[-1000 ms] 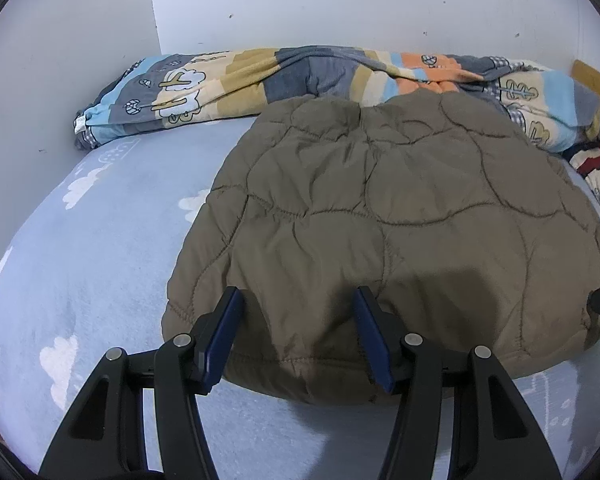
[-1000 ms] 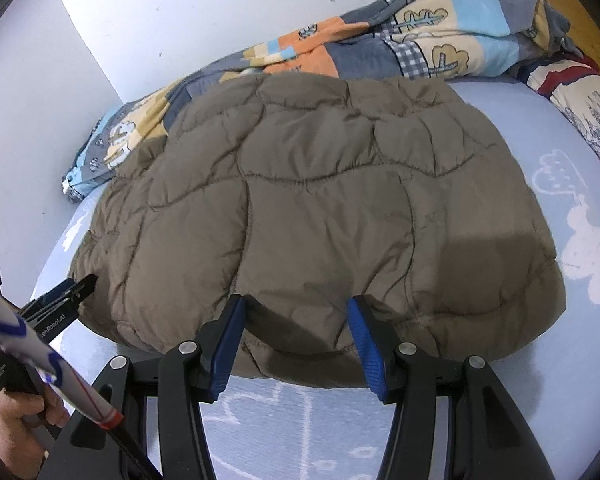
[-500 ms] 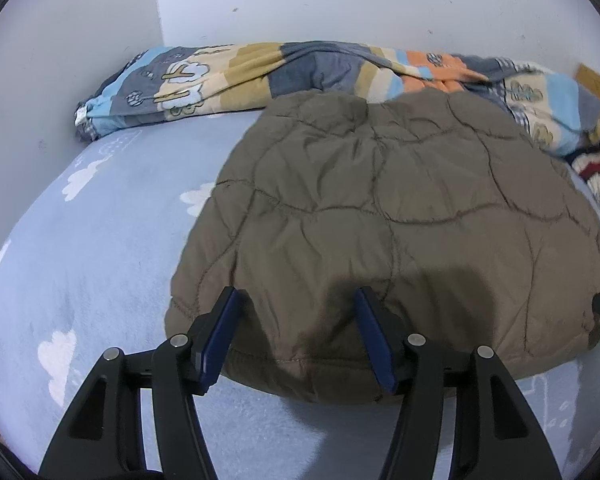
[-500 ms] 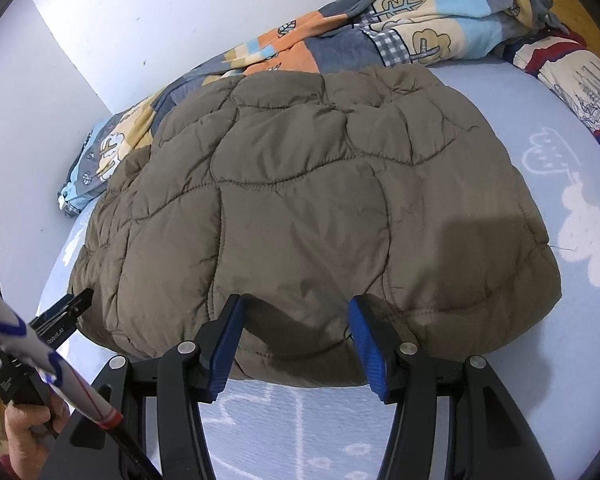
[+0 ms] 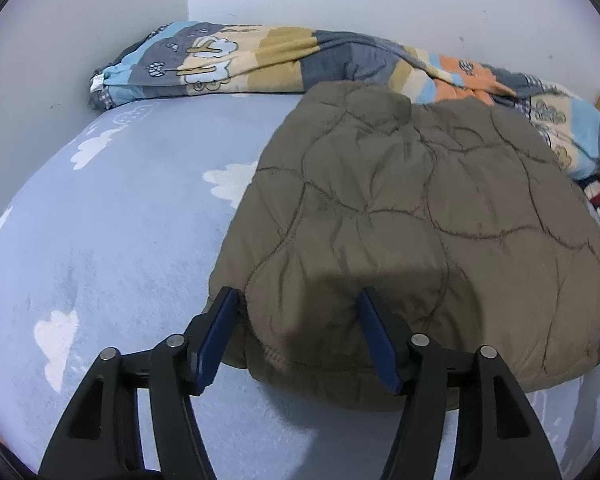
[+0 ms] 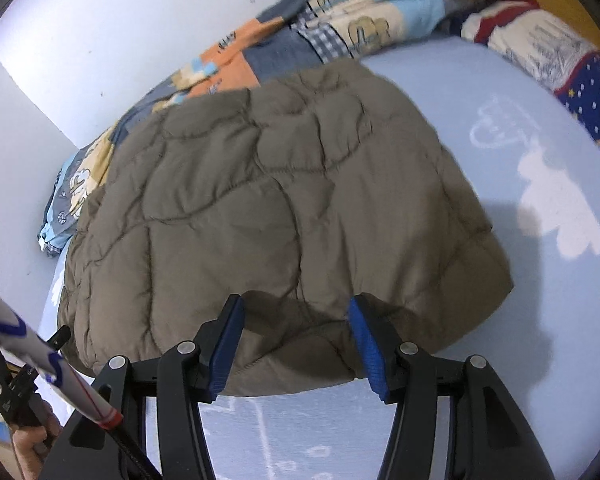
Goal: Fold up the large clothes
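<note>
An olive quilted jacket (image 5: pixel 420 220) lies folded on the pale blue bed sheet (image 5: pixel 120 220), also seen as the jacket (image 6: pixel 280 200) in the right wrist view. My left gripper (image 5: pixel 296 294) straddles the jacket's near left corner; its jaws are opening, with the hem bulging between the pads but not squeezed. My right gripper (image 6: pixel 296 300) sits at the near hem further right, its blue pads shut on a bunch of padded fabric. The left gripper's tip (image 6: pixel 62 336) shows at the lower left of the right wrist view, with a hand (image 6: pixel 32 436) behind it.
A rolled patchwork quilt (image 5: pixel 260 64) lies along the white wall behind the jacket. A star-printed pillow (image 6: pixel 572 72) lies at the far right. Bare sheet spreads left of the jacket. A white strip with blue and red marks (image 6: pixel 40 360) crosses the right view's lower left.
The left gripper has shifted from over the hem to the jacket's left corner and its fingers have spread a little. The right view has rolled, with the hem staying between its pads.
</note>
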{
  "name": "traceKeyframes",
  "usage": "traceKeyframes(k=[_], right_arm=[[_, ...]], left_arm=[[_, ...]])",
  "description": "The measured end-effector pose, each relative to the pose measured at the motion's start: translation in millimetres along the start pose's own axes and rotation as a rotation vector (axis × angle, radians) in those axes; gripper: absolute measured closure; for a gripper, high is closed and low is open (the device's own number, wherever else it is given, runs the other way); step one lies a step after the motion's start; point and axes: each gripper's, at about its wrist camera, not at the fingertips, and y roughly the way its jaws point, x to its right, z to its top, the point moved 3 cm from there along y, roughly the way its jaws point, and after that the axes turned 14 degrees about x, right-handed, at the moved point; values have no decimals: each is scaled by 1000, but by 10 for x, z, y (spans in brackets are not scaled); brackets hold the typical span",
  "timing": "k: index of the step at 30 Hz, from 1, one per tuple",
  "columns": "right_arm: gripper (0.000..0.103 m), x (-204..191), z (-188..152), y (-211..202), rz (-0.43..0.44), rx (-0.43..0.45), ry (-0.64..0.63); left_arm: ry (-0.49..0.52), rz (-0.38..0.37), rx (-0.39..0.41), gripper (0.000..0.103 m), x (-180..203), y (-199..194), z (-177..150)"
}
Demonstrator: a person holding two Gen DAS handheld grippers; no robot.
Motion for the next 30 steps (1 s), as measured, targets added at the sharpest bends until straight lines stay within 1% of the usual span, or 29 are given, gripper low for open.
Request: traceKeyframes(k=[3,4,7,10,14,18,21,23,25,28,30], right_arm=[[43,-5,16,-17,2,1,-4],[43,2,32,-39,8,3,8],[42,51,101,-143,33,20,51],[41,113,180,-245,19,45,64],[38,332,250,-361,-9,67,111],[35,697,291,-460,-51,79,216],[31,966,286,-516,-86,86,303],[28,1117,260,-529,-99,85,354],[26,1244,215,-502,-87,74,415],[26,1431,138,-453,-47,67,543],[26,1496,112,-440,-30,70,590]], left_arm=[[-21,-27,-10,38,-47,-9,28],[-45,-40,-13,38,-85,-20,52],[-163,-58,-5,38,-313,-87,137],[-262,-71,-13,38,-537,-97,181],[-419,-111,-73,38,-854,-35,134],[-559,-156,-128,37,-1060,21,13],[-619,-190,-153,37,-1085,49,-48],[-635,-209,-170,37,-1039,78,-76],[-646,-222,-188,37,-980,116,-111],[-661,-235,-211,37,-915,174,-161],[-667,-236,-224,37,-875,214,-193]])
